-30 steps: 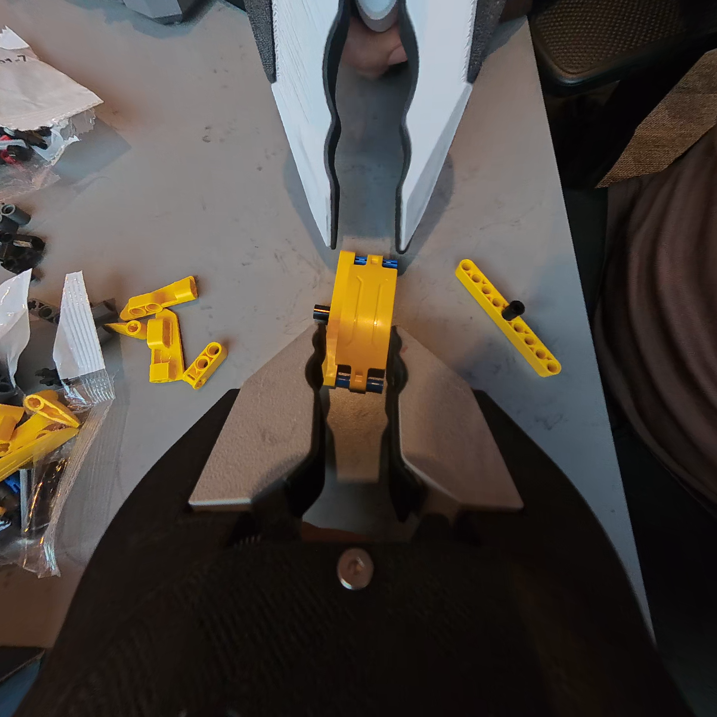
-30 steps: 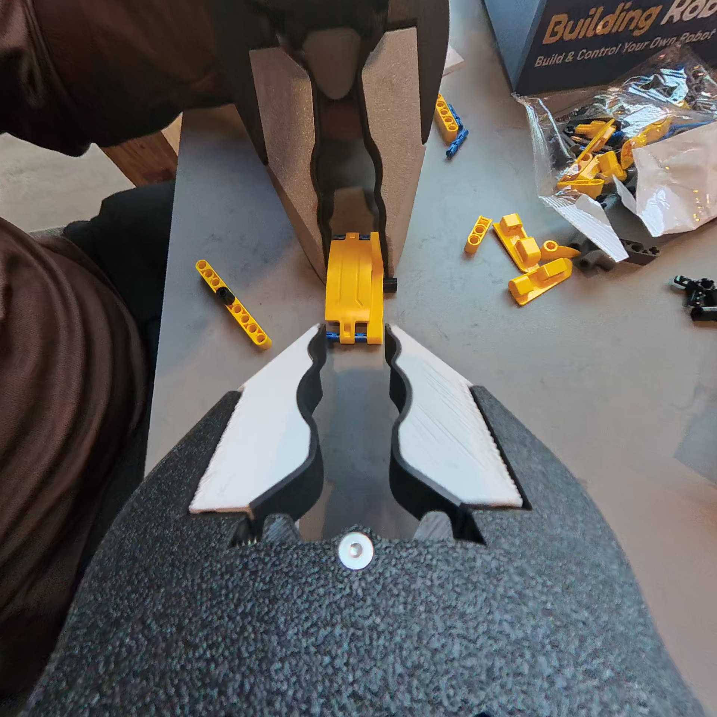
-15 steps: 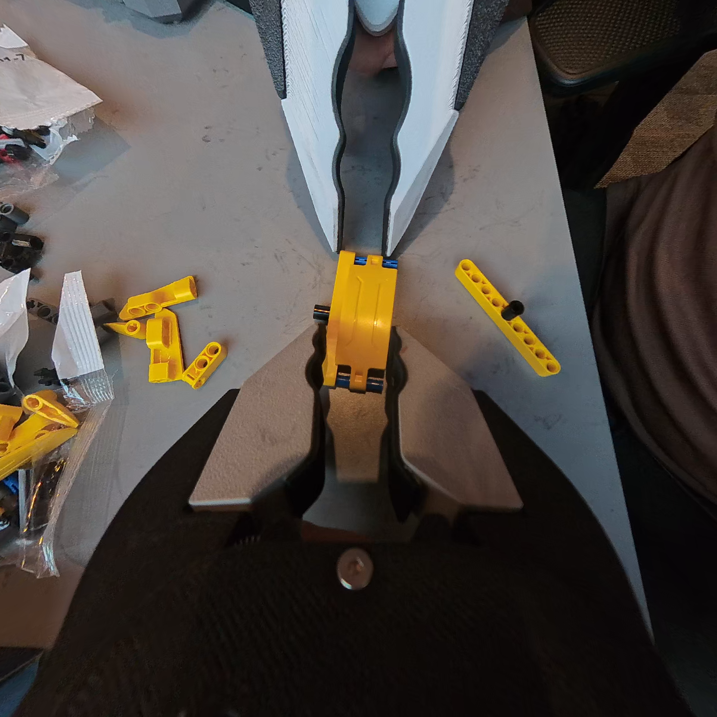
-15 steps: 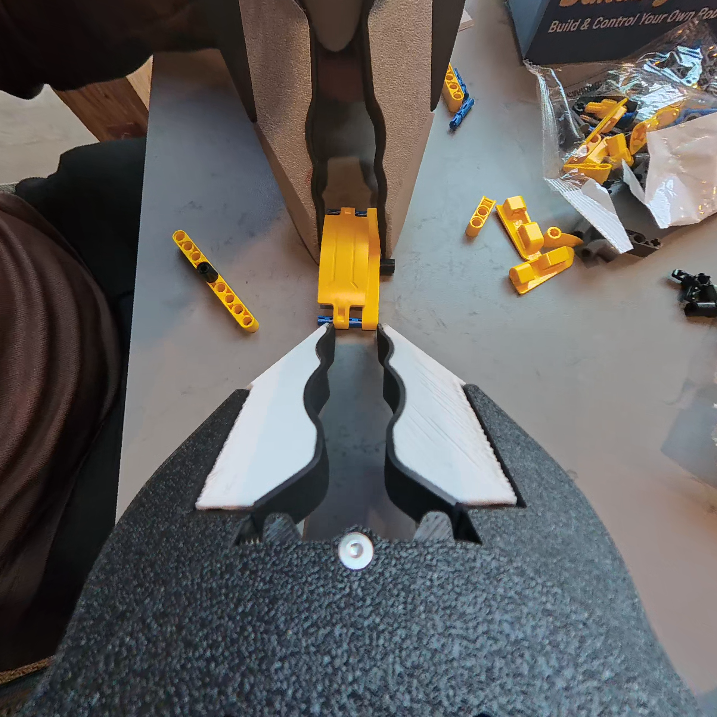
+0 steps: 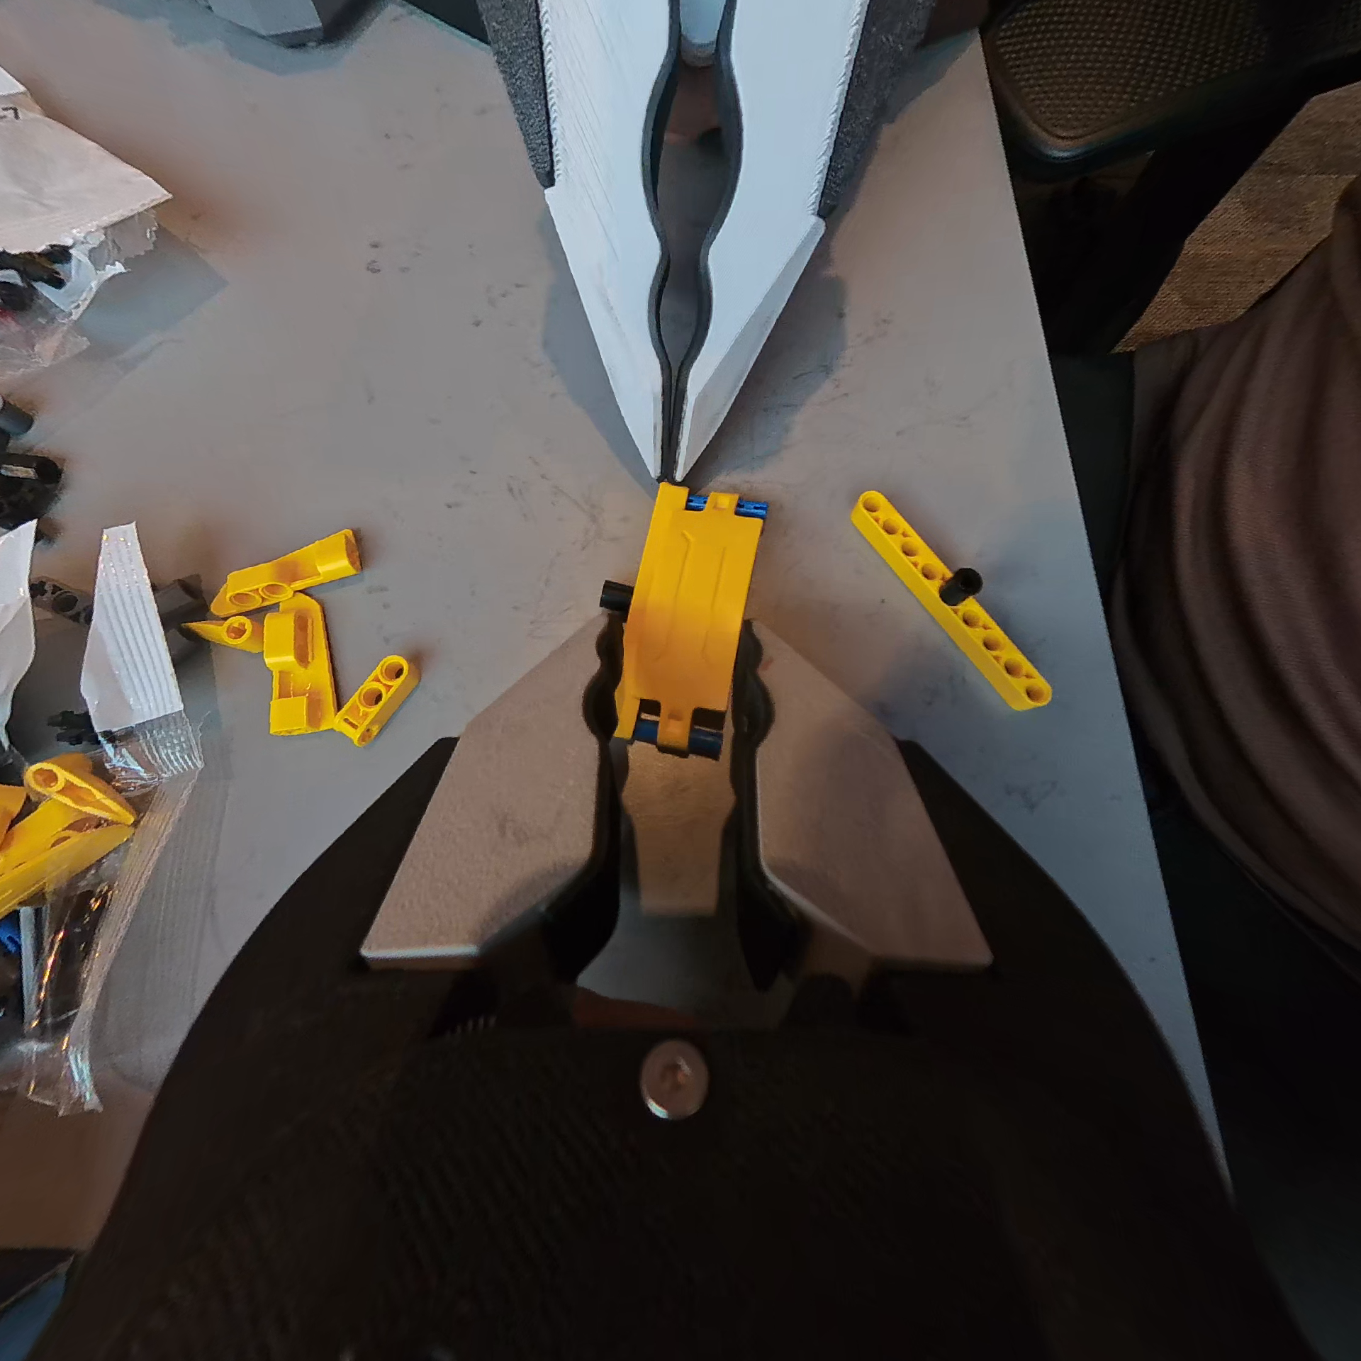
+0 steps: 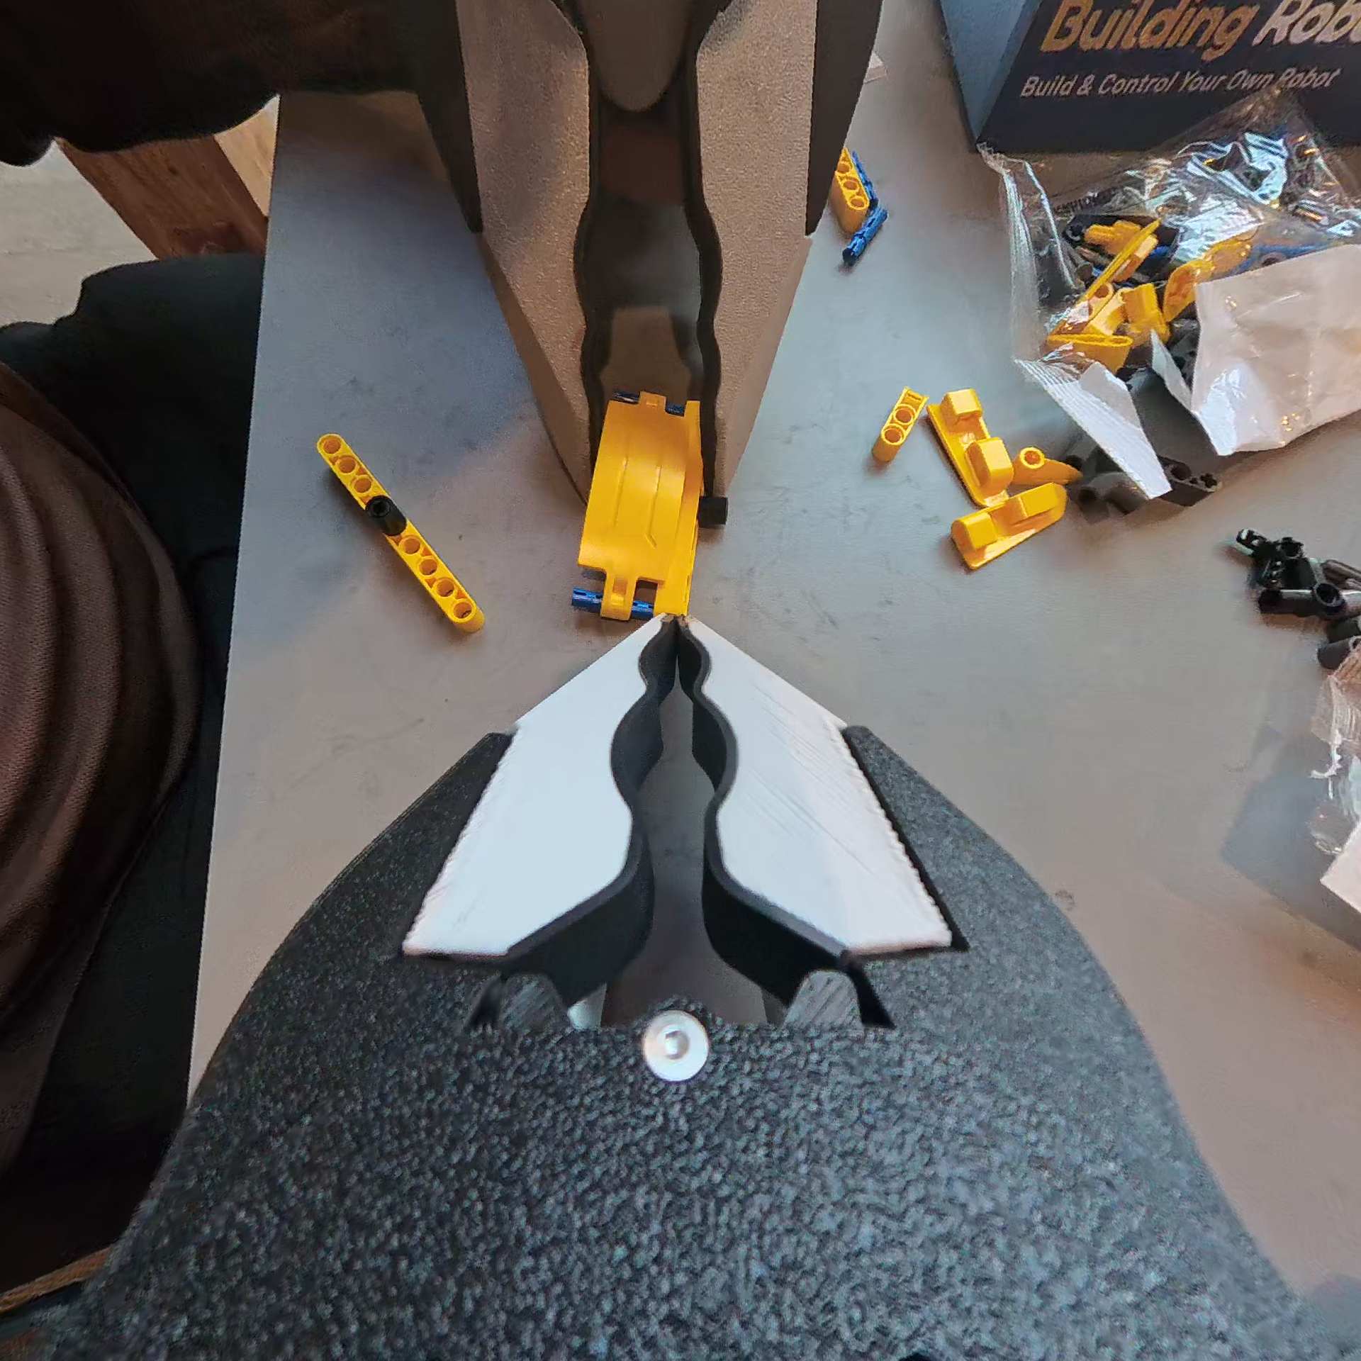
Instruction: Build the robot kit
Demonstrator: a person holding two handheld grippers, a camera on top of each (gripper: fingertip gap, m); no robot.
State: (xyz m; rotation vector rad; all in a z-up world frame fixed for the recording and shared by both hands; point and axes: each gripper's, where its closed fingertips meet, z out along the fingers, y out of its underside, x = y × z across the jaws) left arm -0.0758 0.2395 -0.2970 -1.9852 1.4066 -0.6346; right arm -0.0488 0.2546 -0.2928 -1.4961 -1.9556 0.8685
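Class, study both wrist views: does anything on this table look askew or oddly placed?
Yes. The curved yellow plastic panel sits slightly twisted between the left gripper's grey fingers, its far end off to one side of the shut white-fingered right gripper, not centred on it.

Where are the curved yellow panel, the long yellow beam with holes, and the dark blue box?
curved yellow panel point(image 5: 688, 611), left wrist view, middle of its top face.
long yellow beam point(image 5: 913, 556), left wrist view, upper half, above the black pin.
dark blue box point(image 6: 1149, 103), right wrist view, its front face.
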